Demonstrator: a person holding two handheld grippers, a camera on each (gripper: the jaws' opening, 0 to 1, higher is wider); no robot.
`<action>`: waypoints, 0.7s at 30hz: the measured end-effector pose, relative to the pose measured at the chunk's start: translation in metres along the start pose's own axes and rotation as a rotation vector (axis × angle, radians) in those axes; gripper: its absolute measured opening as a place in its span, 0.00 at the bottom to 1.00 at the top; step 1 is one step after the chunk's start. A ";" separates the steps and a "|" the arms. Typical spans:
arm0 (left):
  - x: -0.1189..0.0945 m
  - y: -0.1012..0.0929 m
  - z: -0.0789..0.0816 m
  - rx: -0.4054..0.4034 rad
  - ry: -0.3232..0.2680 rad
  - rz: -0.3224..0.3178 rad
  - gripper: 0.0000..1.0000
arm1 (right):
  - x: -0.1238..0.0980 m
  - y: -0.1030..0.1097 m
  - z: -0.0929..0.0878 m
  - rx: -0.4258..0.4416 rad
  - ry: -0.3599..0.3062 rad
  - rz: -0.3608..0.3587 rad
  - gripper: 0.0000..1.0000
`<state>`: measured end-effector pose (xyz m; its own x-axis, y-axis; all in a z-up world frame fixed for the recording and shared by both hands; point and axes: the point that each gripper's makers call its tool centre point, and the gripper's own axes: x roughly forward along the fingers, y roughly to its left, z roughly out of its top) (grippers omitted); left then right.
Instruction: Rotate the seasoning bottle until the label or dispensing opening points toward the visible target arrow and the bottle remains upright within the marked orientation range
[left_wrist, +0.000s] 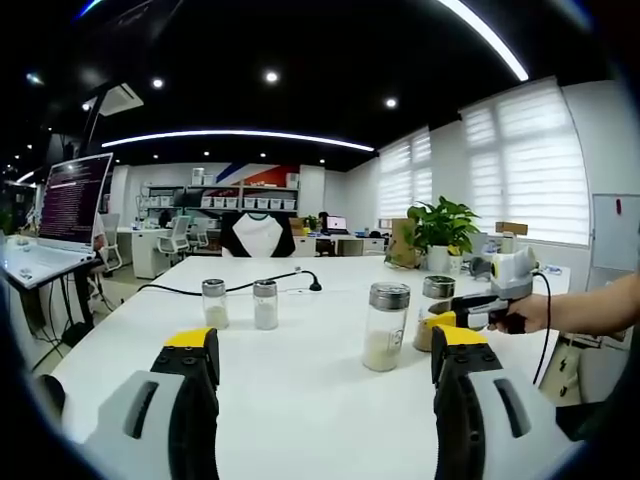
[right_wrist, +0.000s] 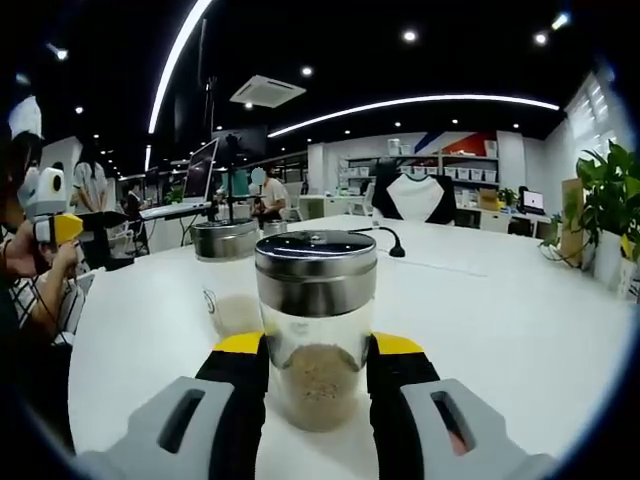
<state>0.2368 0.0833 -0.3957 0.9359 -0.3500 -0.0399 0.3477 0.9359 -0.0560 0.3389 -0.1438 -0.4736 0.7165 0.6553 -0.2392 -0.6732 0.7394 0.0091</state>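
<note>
**Seasoning bottle pinched in my right tool, ready to turn**

Seasoning bottle (right_wrist: 316, 325) stands upright on the white surface (right_wrist: 500, 320), and my right tool (right_wrist: 318, 375) has its yellow-tipped jaws pressed against the glass on both sides, low on the body below the steel cap. I judge that low grip is there to keep the bottle vertical while it is twisted. I cannot see any label, opening or target arrow from here, so I cannot tell how far the turn has to go.

My left tool (left_wrist: 325, 365) hangs spread and holding nothing, back from the work, with a second bottle (left_wrist: 385, 325) standing ahead of it near its right jaw. Two smaller shakers (left_wrist: 240, 303) stand farther off to the left, beside a black cable (left_wrist: 250, 285).

Beyond the surface's far right corner sits a potted plant (left_wrist: 440, 230) by blinded windows; shelves, desks and a monitor (left_wrist: 72, 200) fill the far office.
</note>
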 end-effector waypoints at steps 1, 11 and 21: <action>0.000 0.000 0.000 0.001 0.000 0.000 0.92 | 0.000 0.000 0.000 -0.001 0.001 0.009 0.37; -0.001 0.001 0.000 0.000 0.000 0.004 0.92 | -0.001 0.004 -0.001 -0.003 -0.001 0.097 0.37; 0.000 0.000 0.000 0.007 0.004 0.001 0.92 | 0.000 0.006 -0.001 -0.030 -0.007 0.172 0.37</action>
<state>0.2366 0.0832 -0.3958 0.9360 -0.3492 -0.0439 0.3471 0.9366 -0.0485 0.3344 -0.1395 -0.4743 0.5916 0.7726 -0.2304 -0.7909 0.6116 0.0204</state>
